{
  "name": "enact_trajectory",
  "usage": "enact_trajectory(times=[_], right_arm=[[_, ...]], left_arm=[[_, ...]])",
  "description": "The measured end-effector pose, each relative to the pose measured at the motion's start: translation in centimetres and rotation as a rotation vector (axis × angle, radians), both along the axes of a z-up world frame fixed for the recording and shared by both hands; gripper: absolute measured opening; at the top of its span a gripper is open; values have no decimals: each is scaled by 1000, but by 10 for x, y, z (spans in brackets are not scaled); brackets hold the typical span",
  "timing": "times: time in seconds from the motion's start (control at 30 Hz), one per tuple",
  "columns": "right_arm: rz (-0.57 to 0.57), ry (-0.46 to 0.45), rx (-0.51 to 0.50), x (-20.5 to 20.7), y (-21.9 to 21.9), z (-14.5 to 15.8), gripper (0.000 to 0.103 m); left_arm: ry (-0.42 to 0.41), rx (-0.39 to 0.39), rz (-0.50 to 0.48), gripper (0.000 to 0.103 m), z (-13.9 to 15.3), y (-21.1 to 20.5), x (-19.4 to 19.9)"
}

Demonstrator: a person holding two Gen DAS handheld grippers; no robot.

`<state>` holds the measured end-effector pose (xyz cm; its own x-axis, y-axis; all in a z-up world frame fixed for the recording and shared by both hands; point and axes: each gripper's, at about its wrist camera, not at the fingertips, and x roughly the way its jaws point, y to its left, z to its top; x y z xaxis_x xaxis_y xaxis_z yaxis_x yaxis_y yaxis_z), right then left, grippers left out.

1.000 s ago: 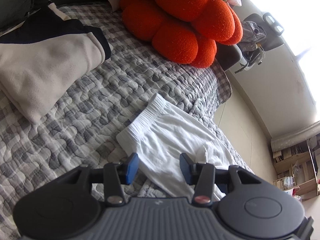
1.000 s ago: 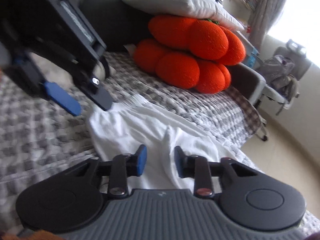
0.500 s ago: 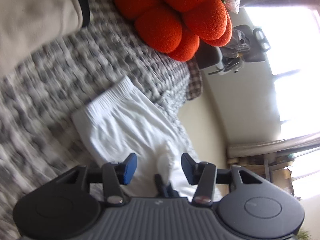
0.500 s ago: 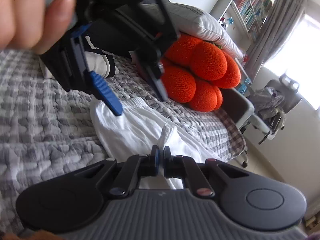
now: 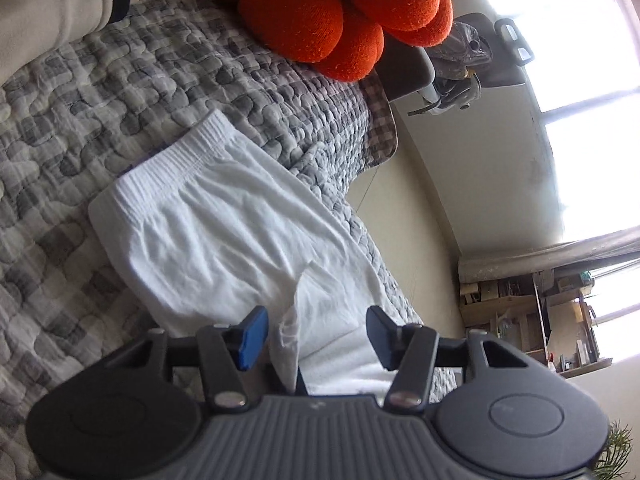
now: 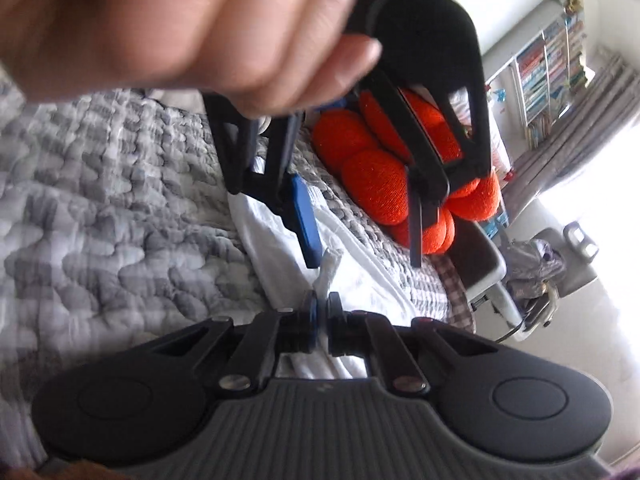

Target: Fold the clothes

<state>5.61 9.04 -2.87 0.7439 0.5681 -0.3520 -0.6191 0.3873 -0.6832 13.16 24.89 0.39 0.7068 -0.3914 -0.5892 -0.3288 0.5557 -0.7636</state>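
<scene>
White shorts (image 5: 224, 232): lie spread on the quilted bed, elastic waistband toward the cushion, legs toward the near edge of the bed; one pinched ridge of cloth (image 6: 329, 266) stands up from the middle of the garment.
Right gripper (image 6: 322, 316): fingers closed on that raised ridge of the white shorts; the cloth rises from between the two fingers.
Left gripper (image 5: 316, 334): fingers spread wide apart, one on each side of the raised ridge, not touching it as far as the left wrist view shows; nothing is held.
Left gripper, as seen from the right wrist view: hangs just above the shorts, its blue finger pad (image 6: 306, 222) close beside the raised ridge.
Hand (image 6: 172, 24): wraps the handle of the left gripper at the top of the right wrist view; blurred.
Bed quilt (image 5: 100, 92): grey-and-white checked, quilted, carrying the shorts.
Orange cushion (image 5: 332, 12): knotted, lobed, at the head of the bed, well apart from the shorts.
Cream garment (image 5: 44, 12): fleece with a dark trim, lying on the quilt at the upper left, apart from the shorts.
Bookshelf (image 6: 548, 64): against the wall behind the bed.
Chair (image 5: 480, 60): beside the bed near the window, with items piled on it.
</scene>
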Motion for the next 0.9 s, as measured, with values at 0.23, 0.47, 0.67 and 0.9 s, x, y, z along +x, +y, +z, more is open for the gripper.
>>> enact_trajectory(times=[0.23, 0.47, 0.67, 0.9], right_arm=[[-27, -6, 77, 7, -6, 10, 4], [-54, -11, 155, 14, -13, 20, 3], [-86, -32, 192, 14, -9, 26, 3], [-172, 36, 216, 17, 13, 29, 0]], left_arm=[[9, 54, -74, 33, 2, -12, 15], [16, 162, -108, 5, 11, -25, 24], [-51, 264, -63, 4, 31, -21, 24], [-182, 281, 34, 4, 50, 11, 20]])
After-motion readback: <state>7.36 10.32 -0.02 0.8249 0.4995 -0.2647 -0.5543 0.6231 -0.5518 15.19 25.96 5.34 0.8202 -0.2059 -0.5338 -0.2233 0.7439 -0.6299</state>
